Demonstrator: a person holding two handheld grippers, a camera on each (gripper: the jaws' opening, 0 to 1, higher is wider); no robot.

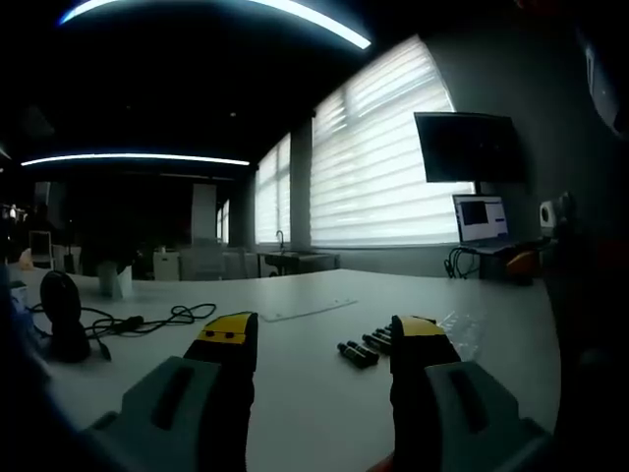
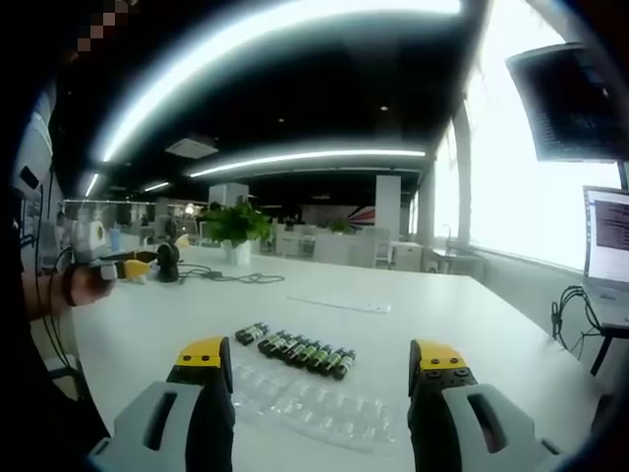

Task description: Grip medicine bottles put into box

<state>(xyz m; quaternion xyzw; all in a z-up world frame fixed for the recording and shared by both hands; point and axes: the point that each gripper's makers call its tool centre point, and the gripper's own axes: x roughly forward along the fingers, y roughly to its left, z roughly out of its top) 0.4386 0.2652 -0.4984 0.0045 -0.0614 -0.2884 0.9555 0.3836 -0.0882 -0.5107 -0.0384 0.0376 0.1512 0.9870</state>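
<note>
Several small dark medicine bottles (image 2: 296, 350) with green labels lie side by side in a row on the white table (image 2: 413, 315). In front of them lies a clear plastic tray (image 2: 314, 405) with moulded pockets. My right gripper (image 2: 319, 366) hovers open just short of the tray, nothing between its yellow-tipped fingers (image 2: 203, 354). In the left gripper view, the same bottles (image 1: 366, 347) lie between my left gripper's jaws, partly hidden behind the right fingertip (image 1: 420, 330). The left gripper (image 1: 322, 330) is open and holds nothing. The clear tray (image 1: 462, 329) glints beyond it.
A black round-based device (image 1: 61, 315) with a tangled black cable (image 1: 147, 320) sits at the table's left. A laptop (image 1: 482, 218) and a dark monitor (image 1: 470, 146) stand by the blinds. A person's hand (image 2: 84, 280) holds the other gripper at the left of the right gripper view.
</note>
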